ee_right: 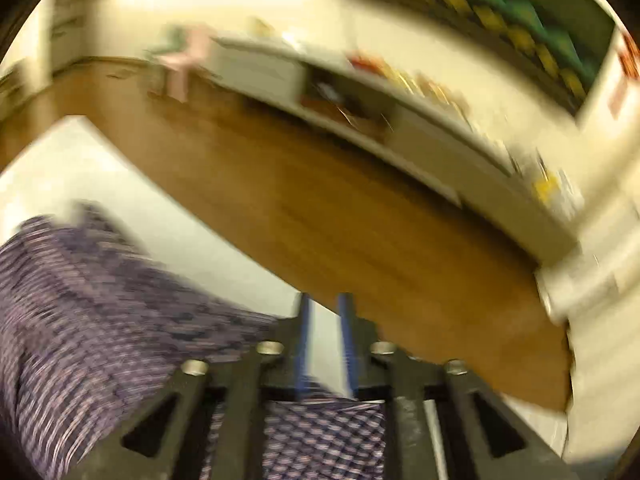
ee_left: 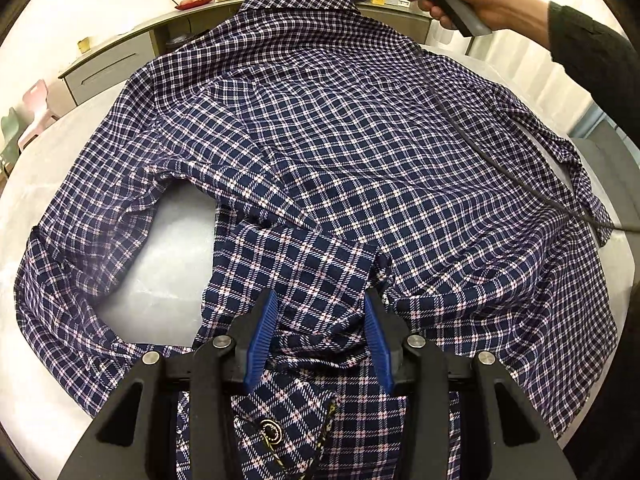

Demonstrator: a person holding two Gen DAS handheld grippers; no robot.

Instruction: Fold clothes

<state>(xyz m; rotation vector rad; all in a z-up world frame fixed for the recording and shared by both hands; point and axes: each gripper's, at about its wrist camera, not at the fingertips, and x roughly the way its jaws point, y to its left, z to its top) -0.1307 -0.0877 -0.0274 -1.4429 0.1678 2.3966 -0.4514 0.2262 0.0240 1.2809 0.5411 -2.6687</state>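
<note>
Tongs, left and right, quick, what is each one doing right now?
Left tongs: closed on a fold of the plaid shirt.
Right tongs: narrow gap, nothing visibly gripped; the view is blurred.

1 plaid shirt, 2 grippers – left & right, 1 red plate, 2 small chairs, pink & green.

My left camera is looking down close over the shirt; my right is facing its edge and the floor.
</note>
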